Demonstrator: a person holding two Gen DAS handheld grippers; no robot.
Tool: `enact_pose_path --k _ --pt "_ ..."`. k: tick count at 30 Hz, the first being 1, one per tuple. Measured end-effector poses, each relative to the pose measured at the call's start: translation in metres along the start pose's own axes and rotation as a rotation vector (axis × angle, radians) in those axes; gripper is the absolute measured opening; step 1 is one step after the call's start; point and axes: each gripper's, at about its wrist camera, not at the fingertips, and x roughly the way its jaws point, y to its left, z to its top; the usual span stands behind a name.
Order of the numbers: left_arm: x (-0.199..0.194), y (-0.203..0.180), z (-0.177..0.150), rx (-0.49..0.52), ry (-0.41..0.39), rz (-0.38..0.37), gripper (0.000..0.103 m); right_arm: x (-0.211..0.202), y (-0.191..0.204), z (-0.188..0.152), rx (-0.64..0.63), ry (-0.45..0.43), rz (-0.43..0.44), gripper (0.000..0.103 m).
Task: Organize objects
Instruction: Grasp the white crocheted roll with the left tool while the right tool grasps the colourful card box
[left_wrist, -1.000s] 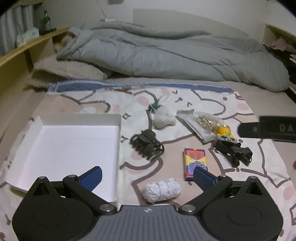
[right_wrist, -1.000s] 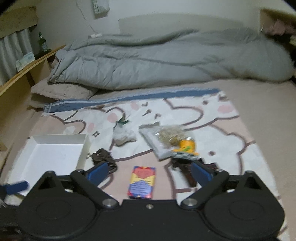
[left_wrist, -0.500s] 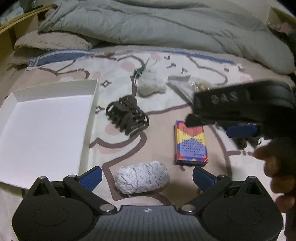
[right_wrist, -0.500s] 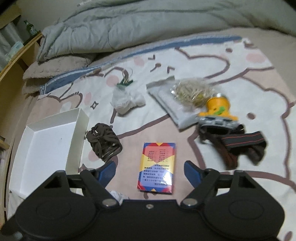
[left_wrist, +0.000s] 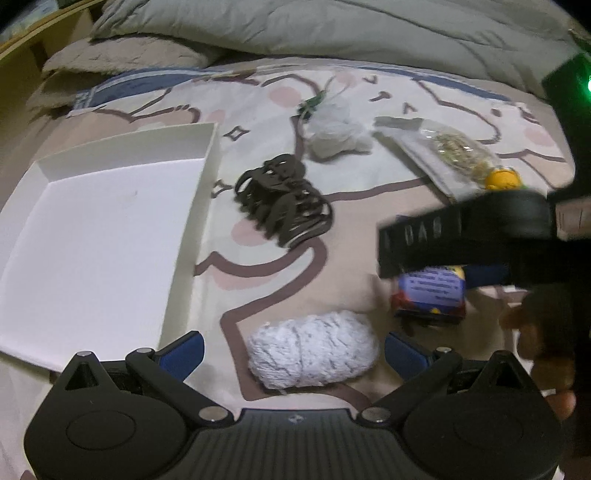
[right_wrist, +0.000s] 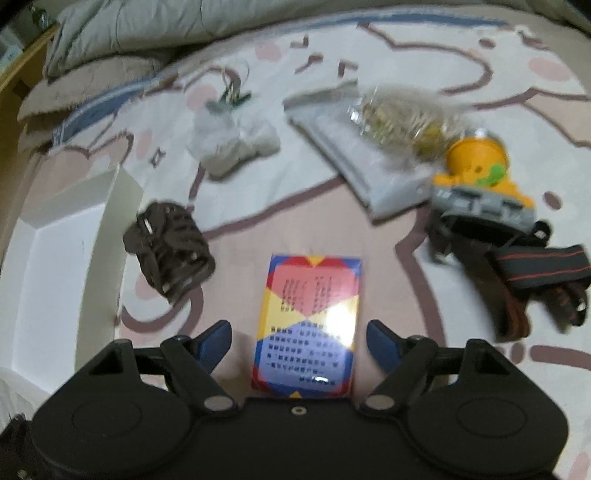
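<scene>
Multicoloured card, red, yellow and blue, makes up the small box (right_wrist: 308, 325) lying flat on the patterned bedsheet (right_wrist: 388, 51); we note rows of fine print on its face, too blurred to read. Our right gripper (right_wrist: 299, 341) stands over it, jaws apart and just now closing in, blue pads either side of the box without touching it. In the left wrist view the same box (left_wrist: 430, 295) is half covered by the right gripper's black body, which bears embossed letters we cannot read with confidence.

Our left gripper (left_wrist: 293, 347) has its jaws wide apart astride a white woolly bundle (left_wrist: 314, 352), no contact visible. That bundle appears only in the left view.

Both views show the brown hair claw (right_wrist: 170, 251), the white open box (left_wrist: 92, 236), a knotted clear bag (right_wrist: 231, 138) and a packet of rubber bands (right_wrist: 399, 110). Only the right view shows the full orange headlamp (right_wrist: 480, 173) with its black, red-striped strap (right_wrist: 539, 269). Only the left view shows a hand (left_wrist: 543, 343) at the right edge. Grey duvet (left_wrist: 332, 26) lies beyond.
</scene>
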Motion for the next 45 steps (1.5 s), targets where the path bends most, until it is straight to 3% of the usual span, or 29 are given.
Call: enact_pose_path --k 1,6,12,16,22,29,30,32,34,45 --pt "0.002 -0.001 0.000 0.003 0.005 0.014 0.102 0.004 0.001 -0.001 -0.012 0.015 -0.016 0.066" --pt "0.012 -0.001 -0.002 -0.011 0.028 0.033 0.102 0.000 0.000 -0.007 -0.053 0.007 -0.041 0.062" --pt "0.020 -0.002 -0.002 -0.003 0.015 0.018 0.102 -0.014 -0.021 -0.024 -0.058 0.012 -0.041 0.061" --pt "0.024 0.003 0.000 -0.064 0.023 -0.011 0.102 -0.025 -0.041 -0.039 -0.046 0.017 -0.033 0.061" --pt "0.031 0.006 0.003 -0.133 0.062 -0.030 0.103 -0.037 -0.046 -0.060 -0.150 0.038 -0.078 0.061" --pt "0.035 -0.007 0.002 -0.078 0.057 0.010 0.103 -0.033 -0.038 -0.062 -0.182 0.036 -0.131 0.062" --pt "0.035 -0.009 0.002 -0.060 0.054 0.012 0.100 -0.031 -0.039 -0.061 -0.174 0.037 -0.133 0.062" --pt "0.036 -0.010 0.001 -0.034 0.053 0.004 0.084 -0.030 -0.039 -0.062 -0.167 0.034 -0.139 0.061" --pt "0.035 -0.009 0.001 -0.022 0.060 -0.021 0.079 -0.029 -0.038 -0.063 -0.169 0.033 -0.144 0.060" --pt "0.000 -0.005 0.011 0.054 -0.028 -0.071 0.076 -0.061 -0.032 -0.057 -0.143 -0.060 -0.148 0.060"
